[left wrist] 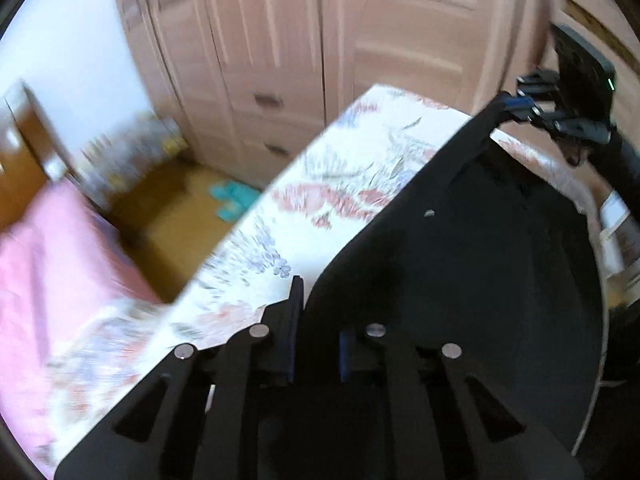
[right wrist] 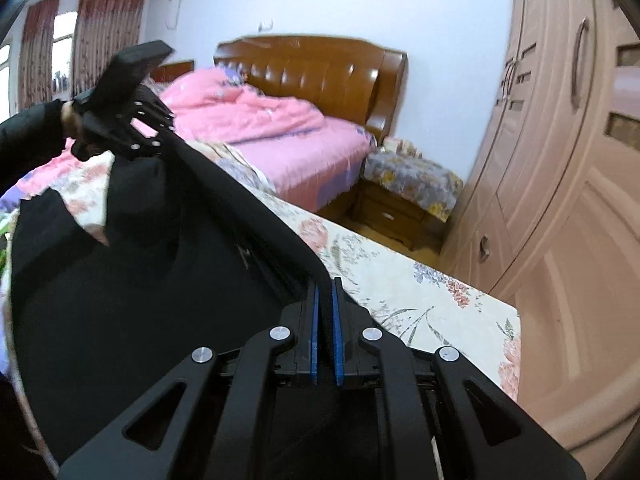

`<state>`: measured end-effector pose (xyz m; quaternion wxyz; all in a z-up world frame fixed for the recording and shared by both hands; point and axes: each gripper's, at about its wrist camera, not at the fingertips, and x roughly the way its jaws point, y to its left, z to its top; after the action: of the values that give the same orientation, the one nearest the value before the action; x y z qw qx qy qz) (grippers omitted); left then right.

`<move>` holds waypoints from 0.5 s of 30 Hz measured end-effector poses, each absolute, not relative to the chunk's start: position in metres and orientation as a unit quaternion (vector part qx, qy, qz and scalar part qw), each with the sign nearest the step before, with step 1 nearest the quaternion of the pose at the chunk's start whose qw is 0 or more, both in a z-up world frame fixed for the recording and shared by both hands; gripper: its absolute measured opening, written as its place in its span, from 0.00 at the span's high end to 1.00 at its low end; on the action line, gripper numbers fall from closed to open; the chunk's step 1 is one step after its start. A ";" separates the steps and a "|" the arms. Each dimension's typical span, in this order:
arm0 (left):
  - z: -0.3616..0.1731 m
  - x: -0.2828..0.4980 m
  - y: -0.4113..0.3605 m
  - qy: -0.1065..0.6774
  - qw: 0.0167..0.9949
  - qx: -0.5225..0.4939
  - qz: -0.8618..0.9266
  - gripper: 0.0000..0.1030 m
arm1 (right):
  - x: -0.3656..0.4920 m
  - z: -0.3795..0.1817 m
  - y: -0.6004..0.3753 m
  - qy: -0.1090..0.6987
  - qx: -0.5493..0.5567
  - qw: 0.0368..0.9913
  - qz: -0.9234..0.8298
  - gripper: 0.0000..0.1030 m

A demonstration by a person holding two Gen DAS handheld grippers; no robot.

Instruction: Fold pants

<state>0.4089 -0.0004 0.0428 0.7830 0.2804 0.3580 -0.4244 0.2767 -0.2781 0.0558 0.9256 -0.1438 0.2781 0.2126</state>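
Left wrist view: the left gripper point(left wrist: 318, 320) is pinching one end of the black pants point(left wrist: 460, 264) w/ its jaws nearly closed on the cloth, while the right gripper point(left wrist: 520, 110) is gripping the far end of the same edge, so the fabric is hanging stretched betw. them above the floral-covered table point(left wrist: 320, 184), prob. to keep it flat for the fold. Right wrist view: the right gripper point(right wrist: 325, 308) is clamping the taut hem tight betw. its blue pads point(right wrist: 338, 336), the left gripper point(right wrist: 154, 136) is holding the opp. end, and the rest of the pants point(right wrist: 132, 288) is draping down over the table point(right wrist: 420, 292), w/ the pink bed point(right wrist: 280, 136) well behind.
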 end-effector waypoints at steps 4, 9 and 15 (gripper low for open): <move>0.072 0.309 0.003 0.292 0.802 0.352 -0.385 0.87 | 0.217 0.061 -0.276 0.259 -0.151 0.927 0.224 0.92; 0.068 0.196 0.009 0.247 0.822 0.374 -0.352 0.88 | 0.148 0.041 -0.272 0.265 -0.149 0.922 0.238 0.92; 0.022 0.117 0.009 0.255 0.833 0.361 -0.333 0.88 | 0.104 -0.004 -0.270 0.299 -0.128 0.918 0.227 0.92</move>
<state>0.1173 0.0091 0.0216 0.8327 0.3614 0.2546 -0.3333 0.1043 -0.2696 -0.0038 0.9179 -0.1284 0.2993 0.2268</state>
